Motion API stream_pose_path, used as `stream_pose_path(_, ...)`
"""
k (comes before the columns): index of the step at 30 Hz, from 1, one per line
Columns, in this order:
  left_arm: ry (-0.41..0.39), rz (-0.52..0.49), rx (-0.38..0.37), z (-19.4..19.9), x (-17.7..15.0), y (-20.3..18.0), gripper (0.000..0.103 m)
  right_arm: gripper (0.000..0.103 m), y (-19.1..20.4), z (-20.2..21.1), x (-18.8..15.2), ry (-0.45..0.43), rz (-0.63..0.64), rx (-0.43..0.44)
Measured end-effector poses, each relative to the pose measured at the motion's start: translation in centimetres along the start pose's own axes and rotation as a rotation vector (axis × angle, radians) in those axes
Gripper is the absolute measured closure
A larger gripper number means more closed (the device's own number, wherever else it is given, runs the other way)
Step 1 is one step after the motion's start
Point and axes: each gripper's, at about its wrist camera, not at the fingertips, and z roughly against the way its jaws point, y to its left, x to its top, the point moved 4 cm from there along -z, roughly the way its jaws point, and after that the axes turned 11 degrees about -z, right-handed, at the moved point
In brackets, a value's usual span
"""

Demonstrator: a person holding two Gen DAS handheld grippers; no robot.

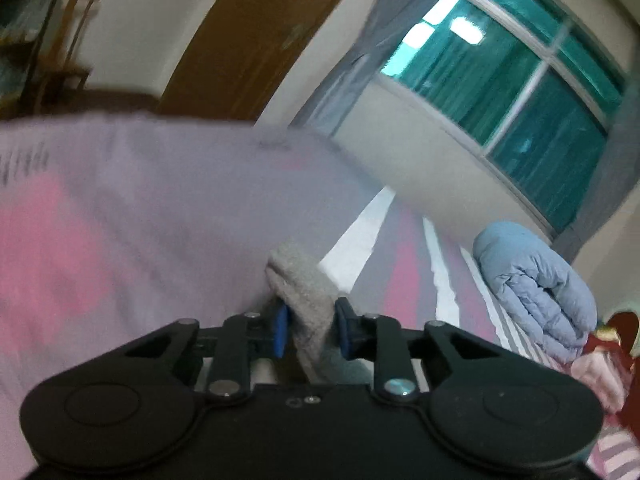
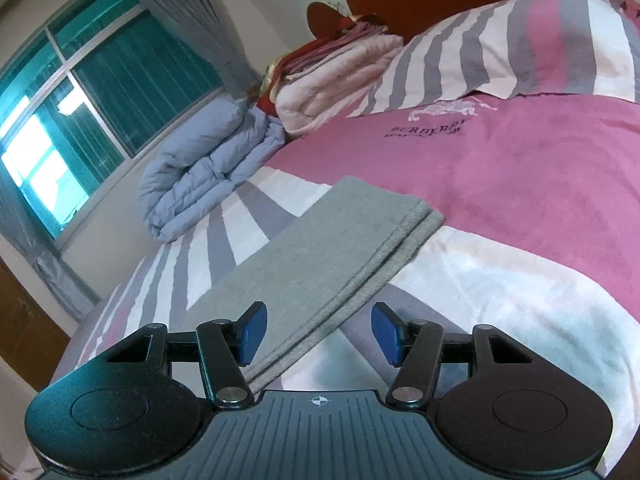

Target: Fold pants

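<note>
Pink, grey and white striped bedding [image 2: 520, 184] is spread over the bed on which the grey pants [image 2: 320, 256] are laid, folded lengthwise. A bunched end of the pants [image 1: 308, 292] is clamped between the blue fingers [image 1: 281, 330] of the left gripper [image 1: 310, 328]. The right gripper [image 2: 319, 334] is held wide apart, gripping nothing, its left finger over the pants' near edge. Much of the left view is blurred. Beyond the pants, a rolled blue quilt [image 2: 208, 172] and folded blankets [image 2: 336, 72] are seen below a green-curtained window [image 2: 80, 92].
</note>
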Motion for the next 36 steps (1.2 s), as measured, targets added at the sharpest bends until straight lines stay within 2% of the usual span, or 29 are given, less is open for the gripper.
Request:
stream_pose_path(2, 0.069, -0.062, 0.040, -0.9, -1.2, 0.0, 0.088, 0.045, -0.3, 0.1, 0.2, -0.003, -0.012, -0.002)
stream_pose_path(4, 0.146, -0.047, 0.064, -1.6, -3.1, 1.2, 0.087, 0.045, -0.8, 0.1, 0.4, -0.003, -0.039, -0.005)
stream_pose_path(8, 0.102, -0.045, 0.040, -0.2, -4.2, 1.8, 0.079, 0.045, -1.7, 0.1, 0.7, -0.002, -0.088, -0.012)
stream_pose_path(11, 0.089, -0.039, 0.089, 1.4, -3.9, 1.6, 0.065, 0.045, -2.0, 0.3, 0.9, -0.002, -0.098, -0.003)
stream_pose_path(13, 0.033, -0.045, 0.125, 3.3, -3.4, 0.9, 0.064, 0.045, -2.0, 0.6, 1.0, -0.007, -0.107, 0.012)
stream_pose_path(15, -0.001, -0.057, 0.111, 4.7, -2.9, -0.6, 0.060, 0.045, -2.2, 0.9, 1.3, -0.016, -0.117, 0.036)
stream_pose_path(18, -0.020, -0.119, 0.050, 5.2, -3.0, -4.0, 0.034, 0.045, -2.6, 0.8, 1.9, -0.020, -0.173, 0.063)
stream_pose_path(19, -0.020, -0.142, 0.032, 5.2, -3.3, -5.2, 0.031, 0.045, -3.0, 0.6, 2.2, -0.024, -0.211, 0.070)
stream_pose_path(22, 0.036, -0.153, -0.011, 3.6, -5.3, -7.6, 0.031, 0.045, -4.0, -0.5, 3.5, -0.029, -0.338, 0.098)
stream_pose_path(26, 0.188, -0.163, 0.023, 0.2, -9.6, -7.9, 0.024, 0.046, -5.3, -2.0, 5.0, -0.035, -0.447, 0.094)
stream_pose_path(29, 0.150, -0.189, 0.020, 0.0, -10.8, -7.6, 0.024, 0.047, -6.0, -2.9, 6.0, -0.032, -0.478, 0.088)
stream_pose_path(33, 0.161, -0.198, 0.020, -0.4, -10.9, -7.6, 0.023, 0.064, -6.3, -4.3, 6.9, -0.007, -0.473, 0.089)
stream_pose_path(35, 0.160, -0.195, 0.016, -0.5, -10.6, -7.6, 0.023, 0.088, -6.3, -5.1, 6.9, 0.016, -0.452, 0.056)
stream_pose_path(36, 0.158, -0.195, 0.016, -0.5, -10.6, -7.6, 0.023, 0.090, -6.4, -5.4, 6.9, 0.024, -0.445, 0.039)
